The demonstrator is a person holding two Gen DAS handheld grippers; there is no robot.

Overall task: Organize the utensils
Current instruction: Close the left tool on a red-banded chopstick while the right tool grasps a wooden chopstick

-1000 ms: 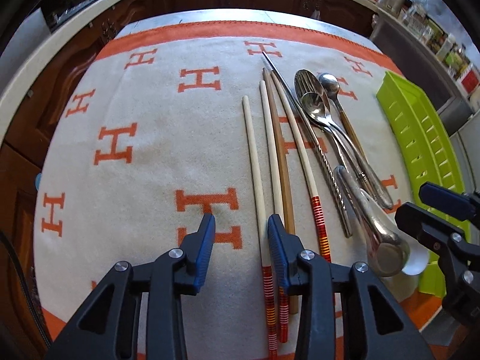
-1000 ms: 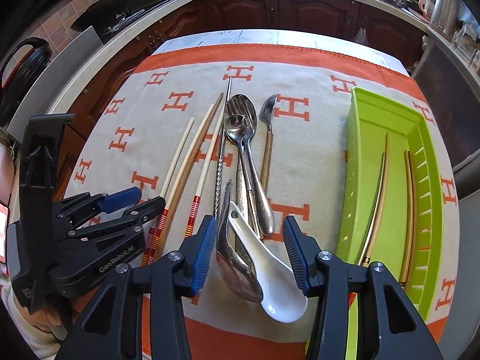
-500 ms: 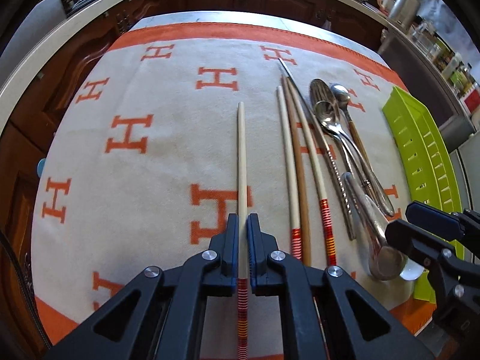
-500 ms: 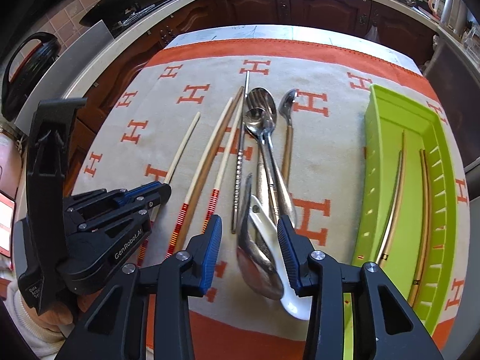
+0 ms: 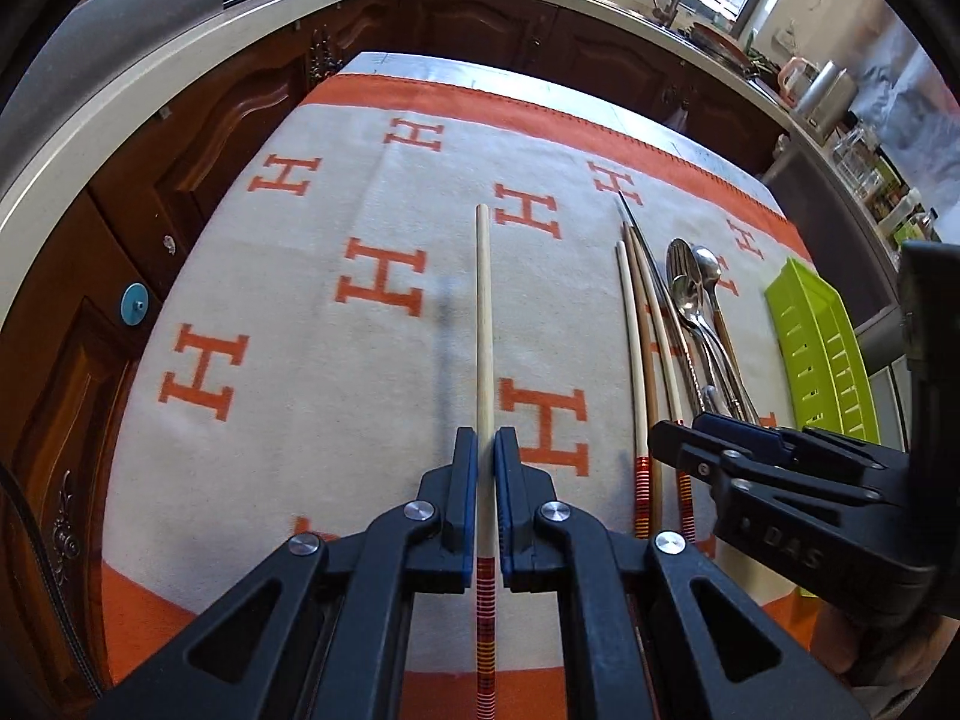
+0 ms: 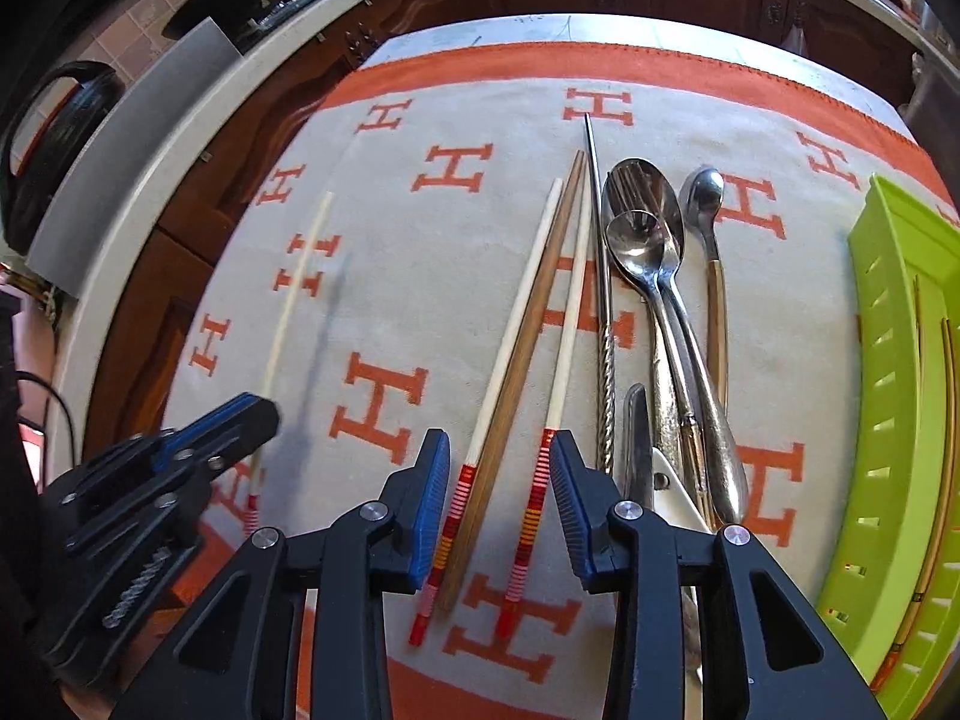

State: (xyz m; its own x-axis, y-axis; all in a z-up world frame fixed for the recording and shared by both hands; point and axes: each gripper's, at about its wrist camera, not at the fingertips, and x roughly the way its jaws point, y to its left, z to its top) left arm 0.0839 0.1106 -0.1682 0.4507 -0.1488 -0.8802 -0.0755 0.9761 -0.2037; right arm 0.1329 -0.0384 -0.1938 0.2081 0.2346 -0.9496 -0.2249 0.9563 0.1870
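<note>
My left gripper [image 5: 486, 450] is shut on a pale chopstick [image 5: 483, 312] with a red-striped end, held a little above the orange-and-cream cloth [image 5: 300, 312]; its shadow falls beside it. My right gripper [image 6: 499, 468] hovers with jaws apart over three chopsticks lying on the cloth: two pale striped chopsticks [image 6: 522, 312] and a brown chopstick [image 6: 543, 300] between them. The pads do not press on them. Right of them lie a twisted metal chopstick [image 6: 603, 276], several metal spoons [image 6: 642, 228] and a white ceramic spoon [image 6: 672, 480].
A lime-green slotted tray [image 6: 900, 360] stands at the right edge of the cloth with thin gold chopsticks [image 6: 948, 390] in it. Dark wooden cabinets [image 5: 510, 18] and a pale counter edge [image 5: 150, 96] surround the table. The left half of the cloth holds nothing else.
My left gripper shut on the leftmost pale chopstick and lifted it away to the left. My right gripper narrowed and moved left from over the spoons to over the chopsticks.
</note>
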